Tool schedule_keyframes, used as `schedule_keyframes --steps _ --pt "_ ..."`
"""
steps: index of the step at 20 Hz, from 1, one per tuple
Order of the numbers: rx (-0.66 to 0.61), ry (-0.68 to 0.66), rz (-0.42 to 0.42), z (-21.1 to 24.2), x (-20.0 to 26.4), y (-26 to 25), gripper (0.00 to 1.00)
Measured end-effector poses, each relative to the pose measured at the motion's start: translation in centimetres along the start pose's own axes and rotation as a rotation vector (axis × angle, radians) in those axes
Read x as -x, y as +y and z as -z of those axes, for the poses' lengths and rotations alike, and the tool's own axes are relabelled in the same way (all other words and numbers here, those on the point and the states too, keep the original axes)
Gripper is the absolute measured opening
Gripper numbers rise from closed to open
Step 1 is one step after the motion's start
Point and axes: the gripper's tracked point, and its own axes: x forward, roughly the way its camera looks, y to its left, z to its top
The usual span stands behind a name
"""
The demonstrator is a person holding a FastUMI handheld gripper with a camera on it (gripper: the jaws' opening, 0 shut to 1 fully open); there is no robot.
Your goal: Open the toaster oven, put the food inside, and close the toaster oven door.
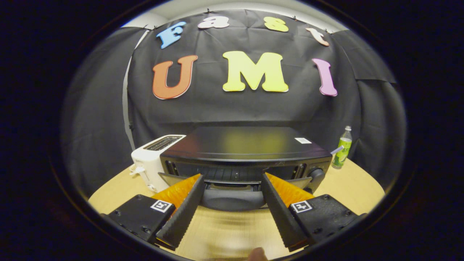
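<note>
A big black cloth wall (246, 105) hangs at the back, far beyond the fingers, full of soft folds. Above it peeks a strip of pale wall (203, 6) — maybe the ceiling, it is hard to tell. A thin grey strip (125, 105) runs down the cloth on the left. Under and ahead of the fingers lies a light wooden table (224, 235) with a round edge. Light shines down from above — the table looks bright and warm.
</note>
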Motion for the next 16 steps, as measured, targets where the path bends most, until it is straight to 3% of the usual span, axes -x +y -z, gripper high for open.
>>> schedule_keyframes --steps 7,16 --pt "-0.03 0.129 -0.016 6.0 4.1 0.1 1.0" --pt "-0.089 0.278 -0.028 12.0 5.6 -0.5 1.0"
